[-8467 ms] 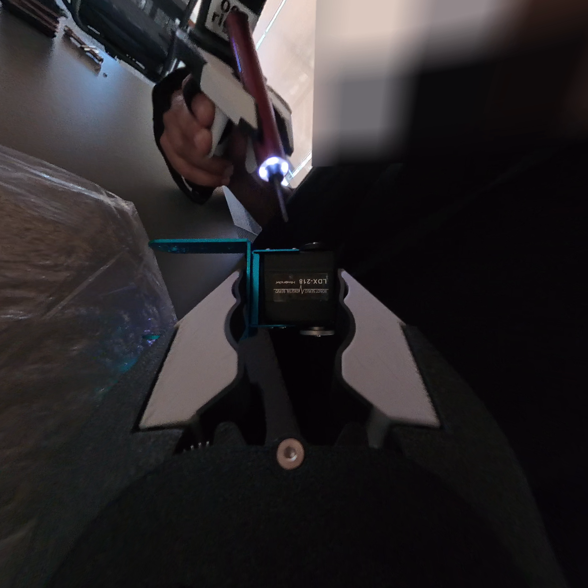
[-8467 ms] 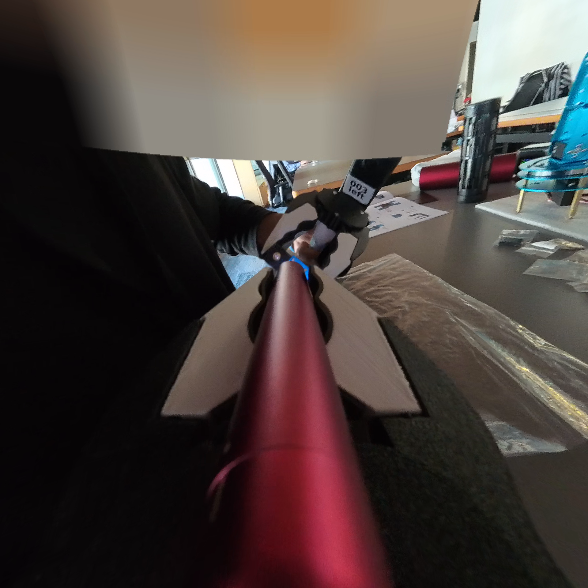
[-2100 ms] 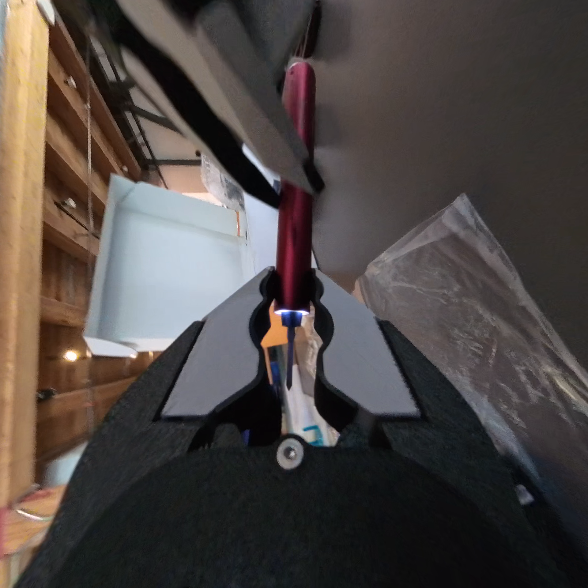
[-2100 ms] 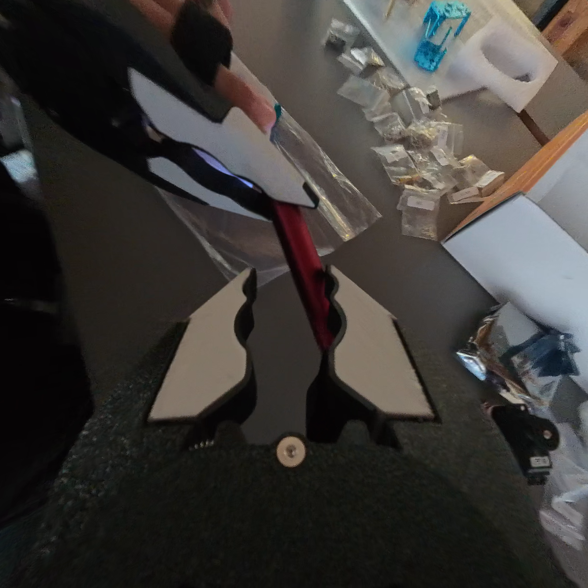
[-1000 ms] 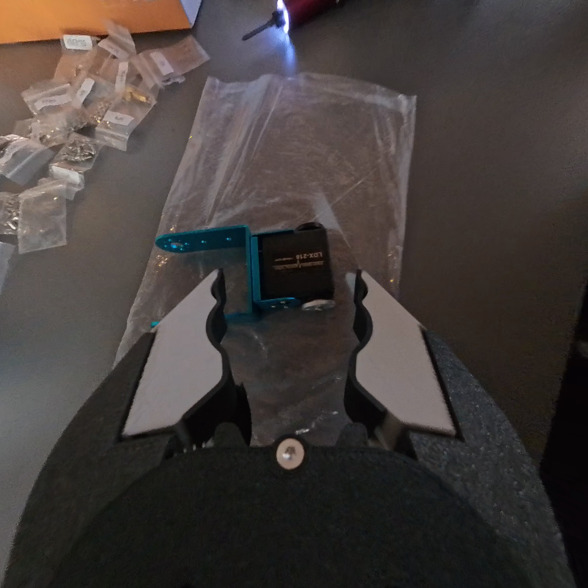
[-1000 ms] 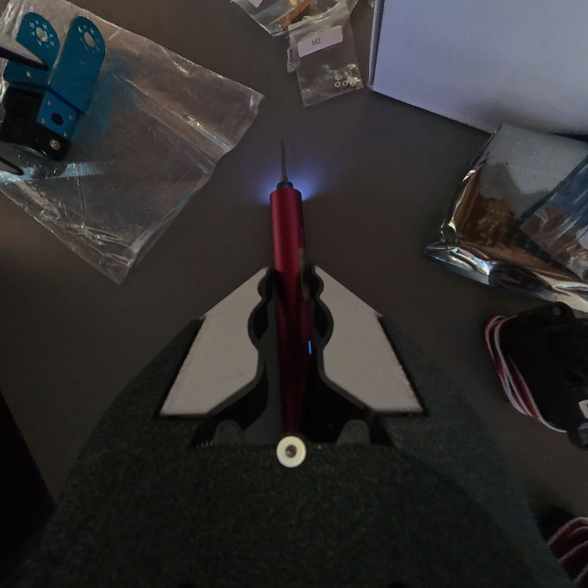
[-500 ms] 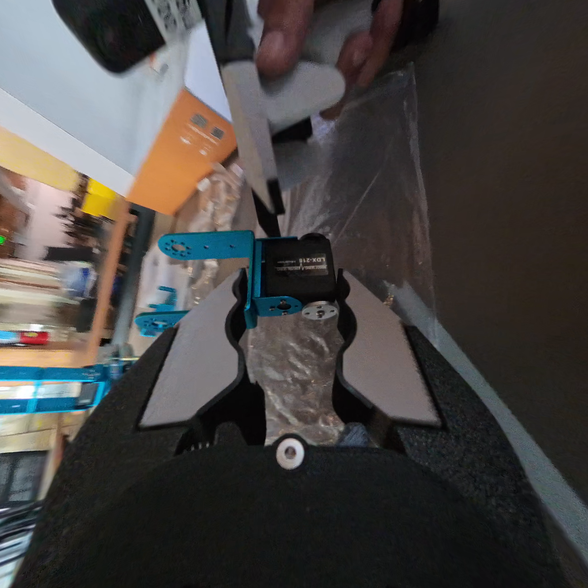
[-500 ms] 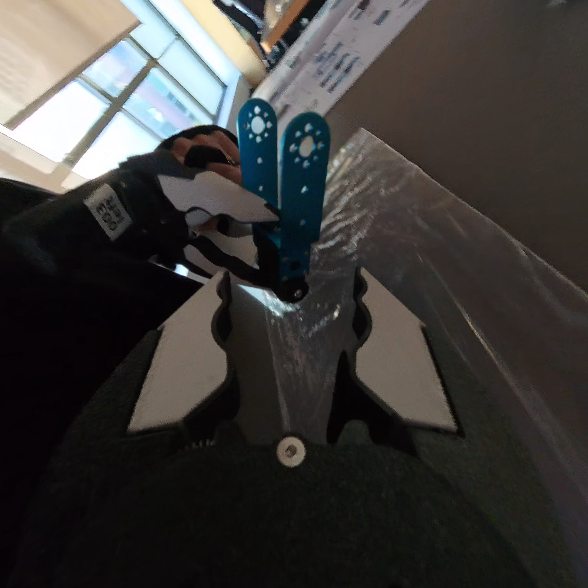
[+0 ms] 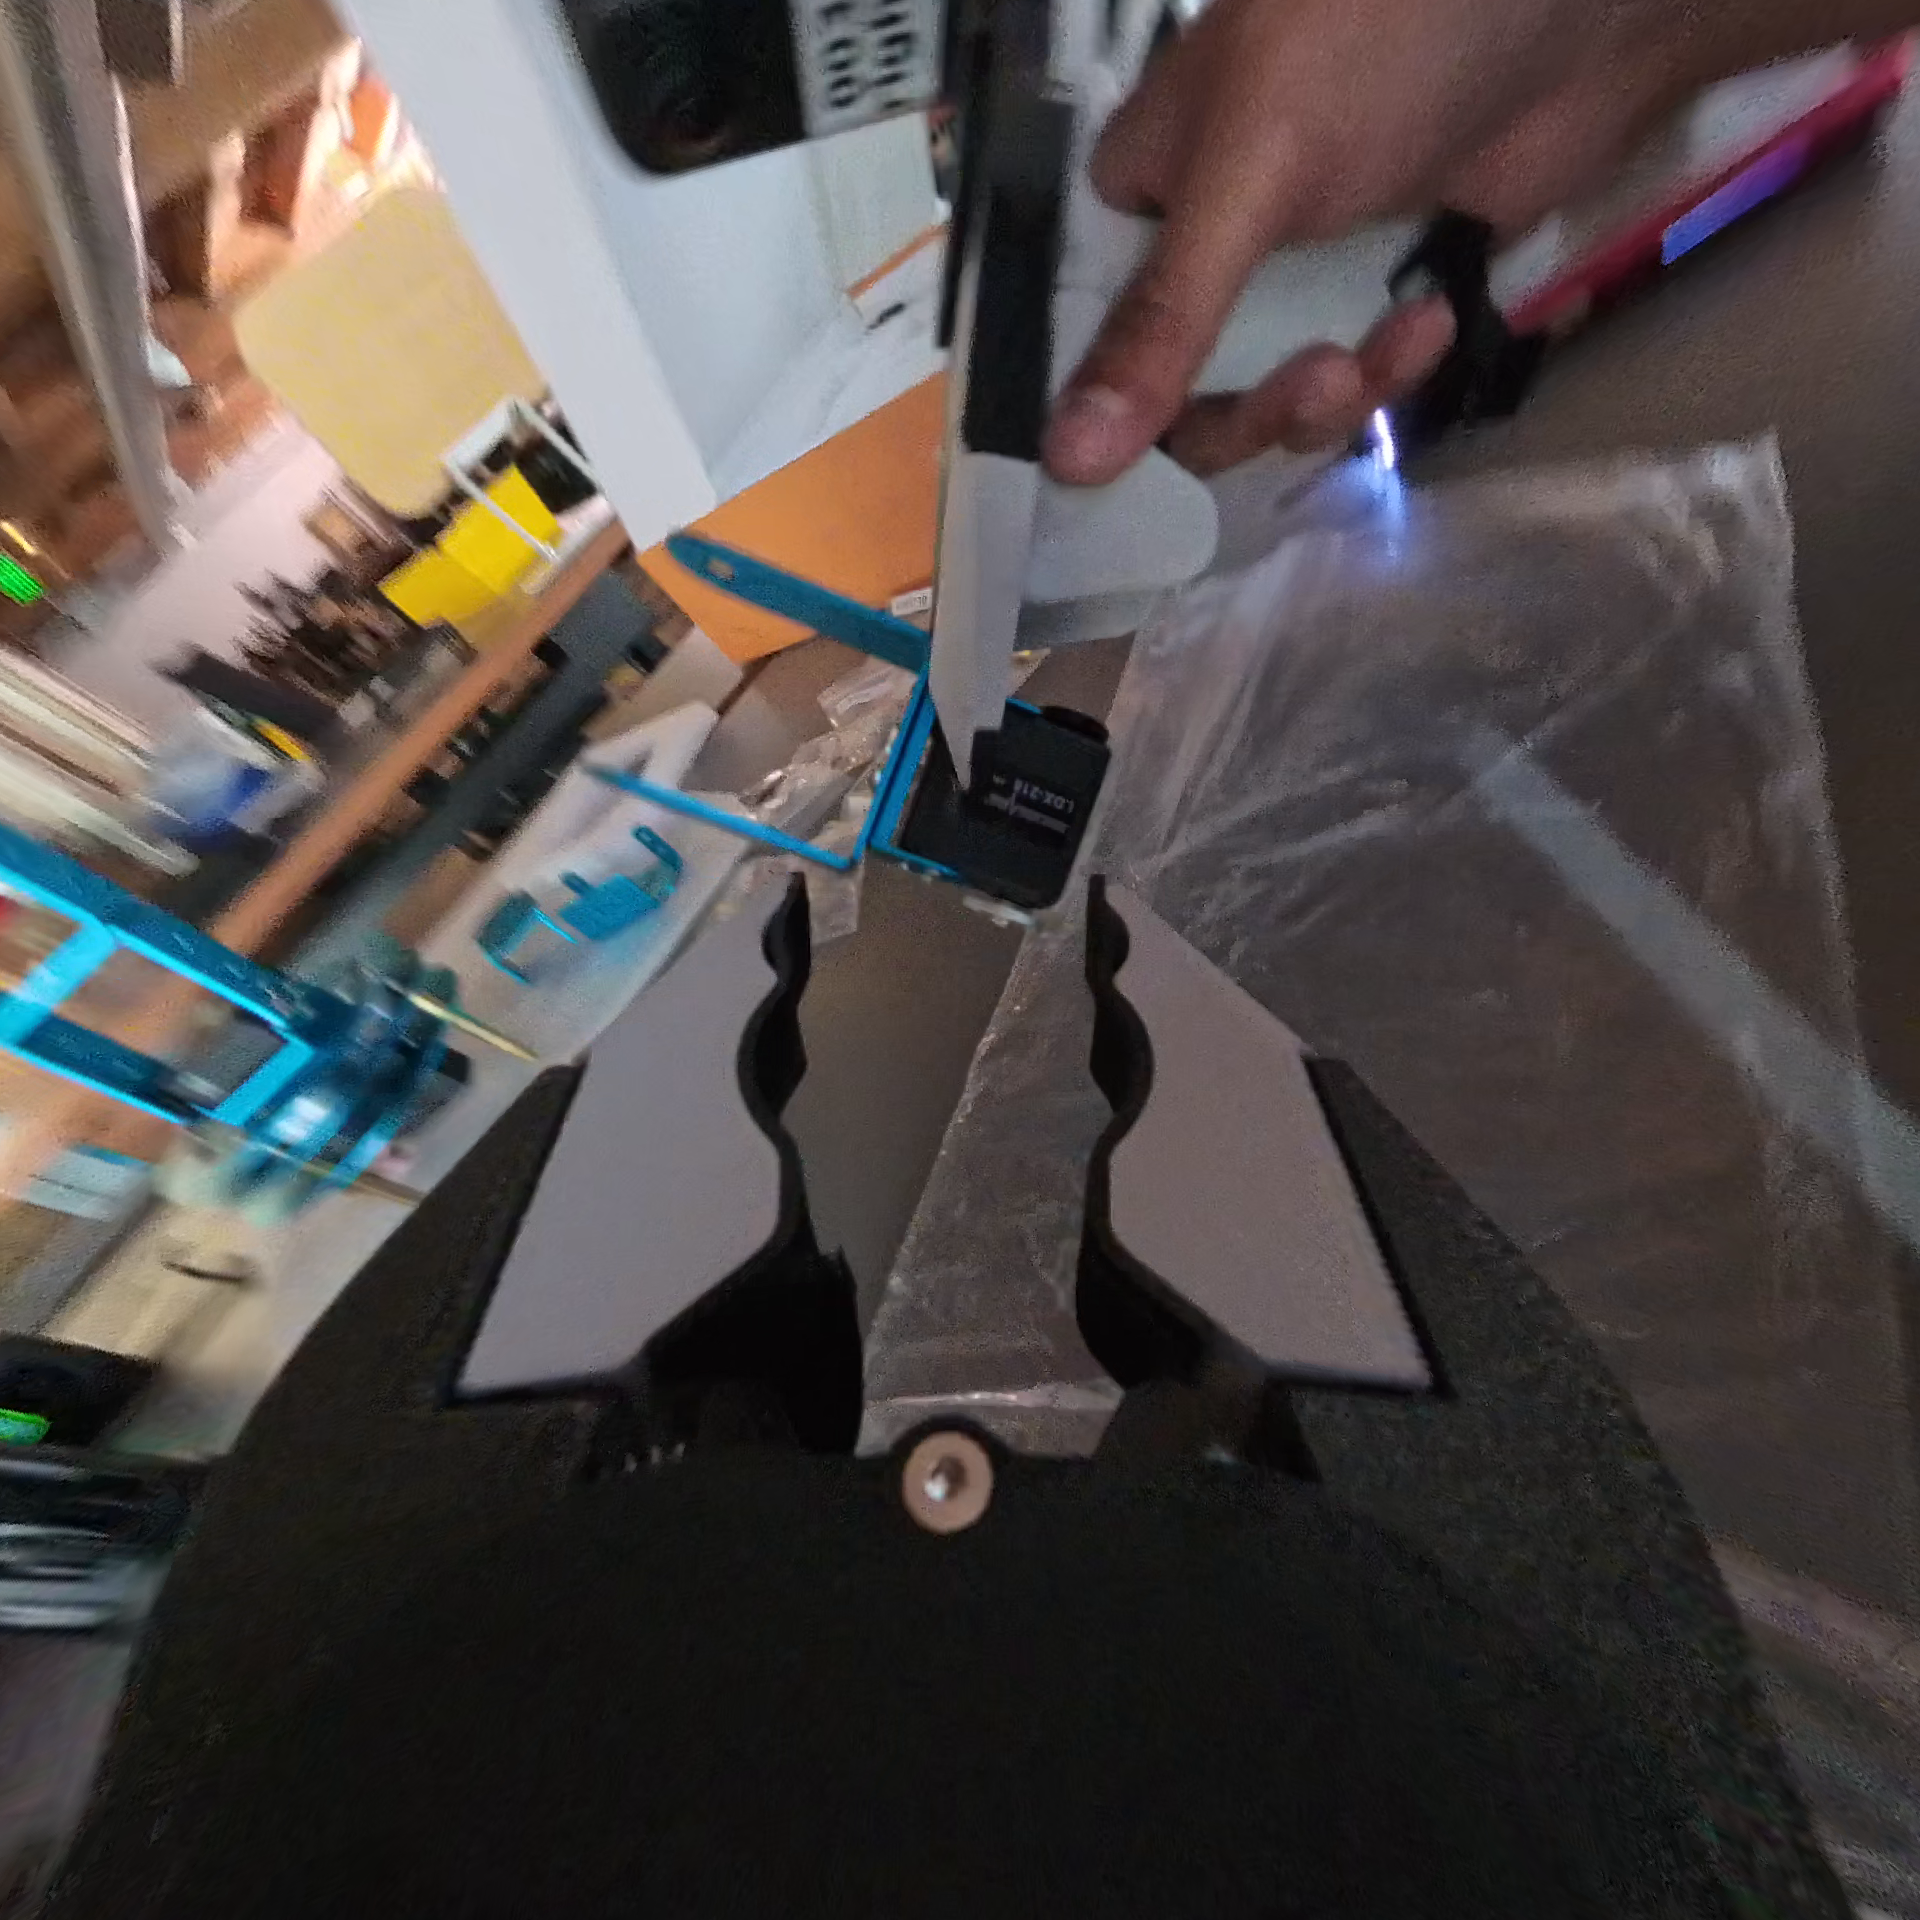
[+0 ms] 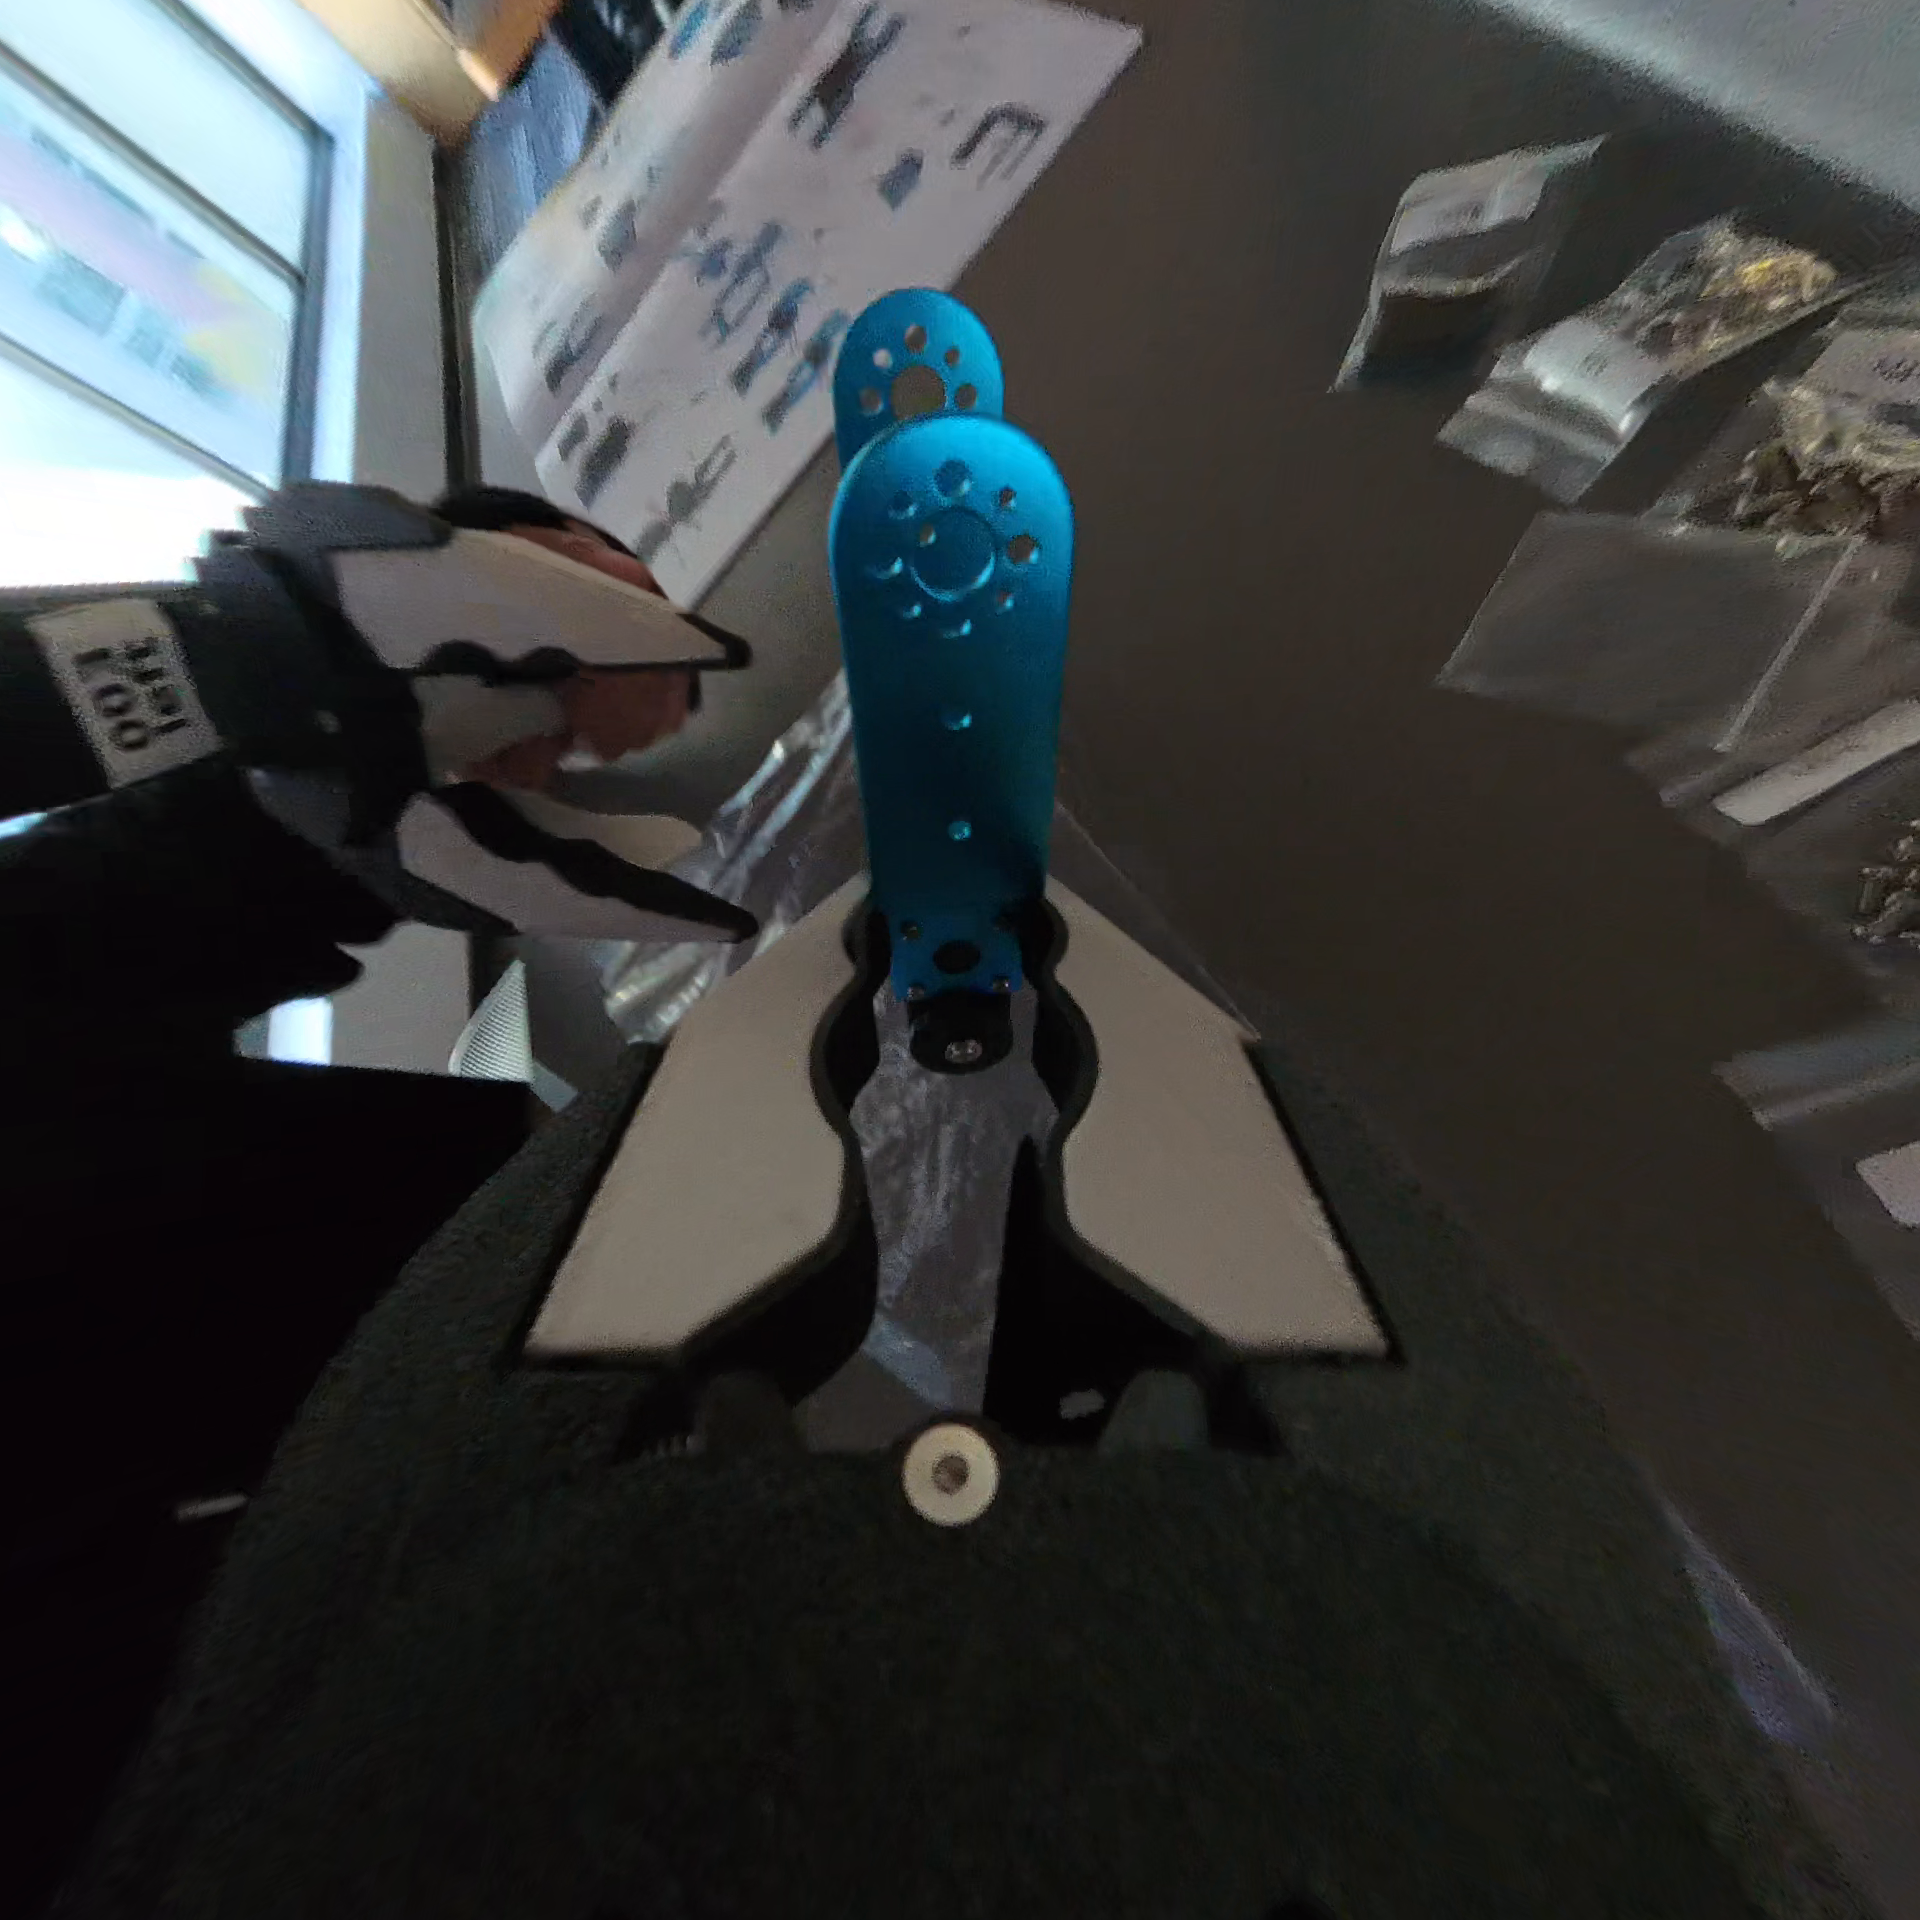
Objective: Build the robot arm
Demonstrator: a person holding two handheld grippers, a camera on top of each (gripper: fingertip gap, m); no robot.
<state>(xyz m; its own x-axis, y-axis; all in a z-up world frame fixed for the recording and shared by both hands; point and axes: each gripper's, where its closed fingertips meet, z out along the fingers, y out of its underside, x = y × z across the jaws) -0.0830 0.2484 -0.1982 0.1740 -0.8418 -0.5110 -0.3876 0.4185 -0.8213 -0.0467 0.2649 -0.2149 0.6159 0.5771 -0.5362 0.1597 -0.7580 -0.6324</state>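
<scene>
A black servo (image 9: pixel 1023 805) in a blue metal bracket (image 10: pixel 951 675) is held in the air over a clear plastic bag (image 9: pixel 1455 779). My right gripper (image 10: pixel 956 925) is shut on the servo and bracket at their base. In the left wrist view its finger (image 9: pixel 977 603) comes down from above onto the servo. My left gripper (image 9: pixel 940 904) is open and empty, its tips just short of the servo. It also shows in the right wrist view (image 10: pixel 732 790), jaws apart, to the left of the bracket. A red electric screwdriver (image 9: pixel 1714 197) lies on the dark table, its light on.
Several small parts bags (image 10: pixel 1662 343) lie on the table at the right. A printed sheet (image 10: pixel 748 260) lies farther off. A white box (image 9: pixel 623 312) and an orange box (image 9: pixel 831 520) stand behind. A blue frame assembly (image 9: pixel 156 1018) is at the left. Left tips to right tips: about 5 cm.
My right gripper laid down the red screwdriver and closed on the servo and bracket. My left gripper, shut on the servo half a second ago, has opened and drawn back.
</scene>
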